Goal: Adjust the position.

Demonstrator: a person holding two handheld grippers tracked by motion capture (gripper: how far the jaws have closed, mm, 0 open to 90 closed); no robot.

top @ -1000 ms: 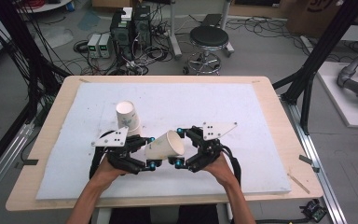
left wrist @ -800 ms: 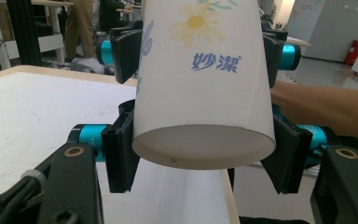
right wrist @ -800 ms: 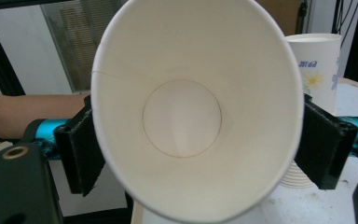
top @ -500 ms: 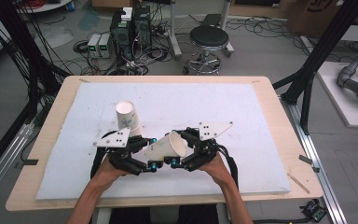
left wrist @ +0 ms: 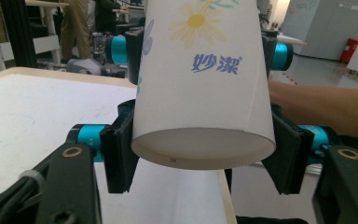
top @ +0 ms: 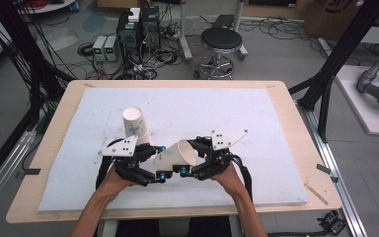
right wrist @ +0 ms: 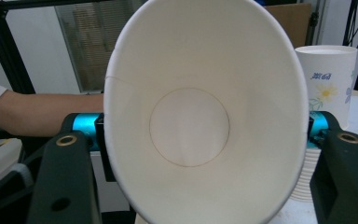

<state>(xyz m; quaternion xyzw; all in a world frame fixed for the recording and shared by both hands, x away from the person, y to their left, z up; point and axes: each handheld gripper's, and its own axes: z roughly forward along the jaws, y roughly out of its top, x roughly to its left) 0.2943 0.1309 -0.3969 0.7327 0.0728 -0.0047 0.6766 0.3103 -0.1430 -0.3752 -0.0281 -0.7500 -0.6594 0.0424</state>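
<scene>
Your forearms come in over the near edge of the table (top: pixel 49 148), hands close together, the two grippers pointing inward at each other just above the white mat (top: pixel 256 128).

Your right gripper (top: pixel 193 168) has just been closing and now pinches the wide mouth end of the paper cup (top: pixel 175 155); in the right gripper view the rim is squeezed from a circle into a tall oval between the jaws. Your left gripper (top: pixel 154 170) has just been opening: in the left gripper view its jaws (left wrist: pixel 200 158) stand on either side of the cup's base end, and whether the pads press on it you cannot tell from here.

The paper cup lies on its side in the air between both tools, mouth toward your right hand. It is white, with a yellow daisy and blue lettering on the wall, plain white inside.

Just beyond your left gripper stands a stack of cups (top: pixel 135 126) of the same print, mouth up. Past the table's far edge are a round stool (top: pixel 221 39) and electronics boxes (top: pixel 138 24) among cables on the floor.
</scene>
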